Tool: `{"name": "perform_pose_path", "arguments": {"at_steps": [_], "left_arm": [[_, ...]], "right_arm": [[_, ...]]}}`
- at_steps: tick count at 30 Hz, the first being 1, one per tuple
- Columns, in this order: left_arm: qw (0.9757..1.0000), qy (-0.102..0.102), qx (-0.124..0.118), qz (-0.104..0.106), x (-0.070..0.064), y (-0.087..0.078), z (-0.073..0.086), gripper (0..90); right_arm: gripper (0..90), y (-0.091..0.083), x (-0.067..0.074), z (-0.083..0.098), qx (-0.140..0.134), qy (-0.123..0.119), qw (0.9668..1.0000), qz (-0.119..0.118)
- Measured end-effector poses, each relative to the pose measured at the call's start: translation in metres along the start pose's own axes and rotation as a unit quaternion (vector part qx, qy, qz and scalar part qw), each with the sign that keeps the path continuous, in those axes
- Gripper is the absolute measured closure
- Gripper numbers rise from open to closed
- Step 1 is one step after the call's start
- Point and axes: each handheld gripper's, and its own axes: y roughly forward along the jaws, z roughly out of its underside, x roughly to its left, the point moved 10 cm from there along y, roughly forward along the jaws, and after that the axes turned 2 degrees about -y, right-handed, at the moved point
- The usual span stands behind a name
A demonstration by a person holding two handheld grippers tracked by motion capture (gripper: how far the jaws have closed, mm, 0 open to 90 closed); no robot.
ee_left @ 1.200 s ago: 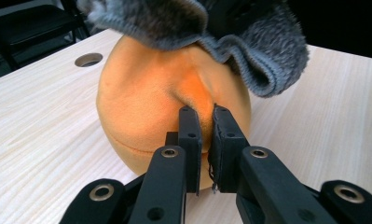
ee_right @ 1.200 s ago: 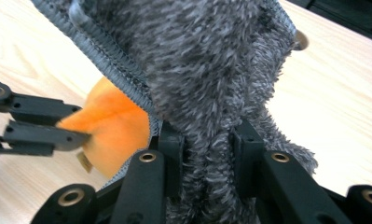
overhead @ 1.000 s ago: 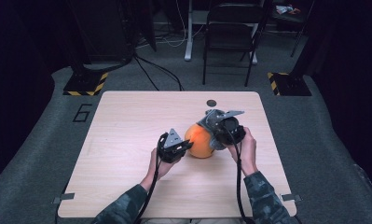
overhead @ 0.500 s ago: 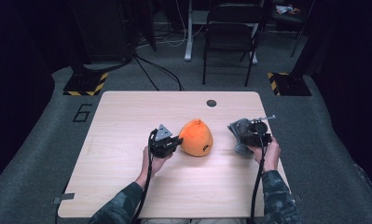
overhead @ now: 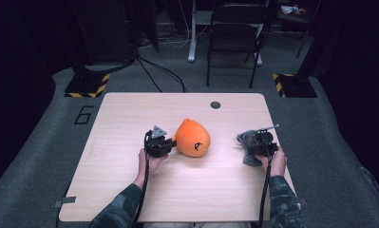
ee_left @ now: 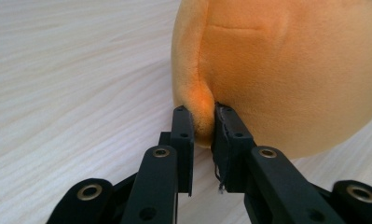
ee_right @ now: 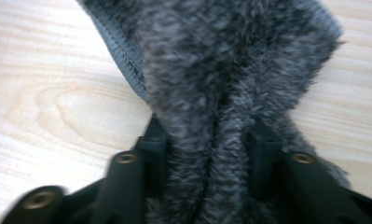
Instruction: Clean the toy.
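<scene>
An orange plush toy (overhead: 192, 138) with a small black mark lies in the middle of the wooden table (overhead: 130, 118). My left gripper (overhead: 170, 142) is at its left side. In the left gripper view the gripper (ee_left: 203, 119) pinches a fold of the plush (ee_left: 286, 70); its jaws have just been opening a little, and the fold is still pressed between them. My right gripper (overhead: 249, 142) rests low at the table's right with a grey furry cloth (overhead: 247, 151). The fur (ee_right: 221, 60) is bunched between the jaws of that gripper (ee_right: 204, 135), which have just been opening.
A dark round hole (overhead: 215, 105) sits near the table's far edge. Beyond the table stand a black folding chair (overhead: 237, 33) and two stands with yellow-black striped bases (overhead: 87, 85). A "6" (overhead: 84, 114) is marked on the floor at the left.
The right gripper drew the grey furry cloth off the orange plush, to the right and down onto the table. The plush now lies bare. The left gripper shifted slightly left with it.
</scene>
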Motion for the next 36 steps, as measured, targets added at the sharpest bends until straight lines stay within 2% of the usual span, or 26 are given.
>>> {"name": "perform_pose_path", "arguments": {"at_steps": [2, 3, 4, 8, 12, 13, 14, 15, 17, 19, 22, 27, 29, 33, 36], "left_arm": [[1.0, -0.005, -0.001, -0.008, 0.005, 0.0, 0.001, 73.7], [0.9999, -0.007, -0.001, -0.013, 0.007, 0.001, 0.001, 71.2], [0.9998, -0.009, 0.0, -0.016, 0.009, 0.001, 0.002, 67.2], [0.9996, -0.017, 0.005, -0.023, 0.014, 0.003, 0.004, 53.5], [0.9993, -0.023, 0.008, -0.029, 0.019, 0.002, 0.003, 41.7], [0.9992, -0.027, 0.009, -0.028, 0.019, 0.002, 0.004, 38.7], [0.9992, -0.026, 0.013, -0.029, 0.02, 0.002, 0.004, 35.5], [0.9991, -0.029, 0.013, -0.029, 0.021, 0.002, 0.004, 31.8], [0.999, -0.029, 0.018, -0.028, 0.021, -0.001, 0.004, 26.3], [0.999, -0.031, 0.017, -0.027, 0.021, -0.004, 0.003, 21.9], [0.999, -0.028, 0.017, -0.03, 0.02, -0.013, 0.002, 17.7], [0.9991, -0.018, 0.014, -0.036, 0.023, -0.032, 0.004, 16.1], [0.9988, -0.015, 0.021, -0.042, 0.026, -0.038, 0.008, 16.1], [0.9978, -0.018, 0.034, -0.054, 0.034, -0.047, 0.021, 16.0], [0.9965, -0.022, 0.05, -0.063, 0.041, -0.054, 0.035, 15.3]], "right_arm": [[49.7, 0.001, 0.002, 0.0, -0.003, -0.022, 0.9998, 0.003], [47.9, 0.002, 0.003, 0.001, -0.001, -0.025, 0.9997, 0.007], [45.6, 0.003, 0.004, 0.0, -0.003, -0.04, 0.9991, 0.009], [40.0, 0.004, 0.007, 0.0, -0.007, -0.063, 0.9978, 0.018], [36.4, 0.005, 0.007, 0.0, -0.008, -0.062, 0.9978, 0.021], [33.0, 0.004, 0.008, 0.001, 0.0, -0.053, 0.9984, 0.019], [27.3, 0.005, 0.009, 0.001, 0.002, -0.057, 0.9983, 0.012], [25.2, 0.005, 0.011, 0.003, 0.007, -0.058, 0.9983, 0.002], [24.6, 0.003, 0.01, 0.003, 0.008, -0.059, 0.9982, 0.012], [19.6, -0.001, 0.011, 0.002, 0.002, -0.057, 0.9983, 0.01], [19.7, -0.009, 0.007, -0.002, -0.01, -0.056, 0.998, 0.027], [16.4, -0.031, 0.009, 0.0, -0.03, -0.053, 0.9978, 0.027], [16.1, -0.042, 0.01, 0.003, -0.043, -0.051, 0.9975, 0.024], [16.1, -0.058, 0.007, 0.018, -0.053, -0.047, 0.9973, 0.021], [16.7, -0.063, 0.002, 0.033, -0.05, -0.04, 0.9975, 0.03]]}}
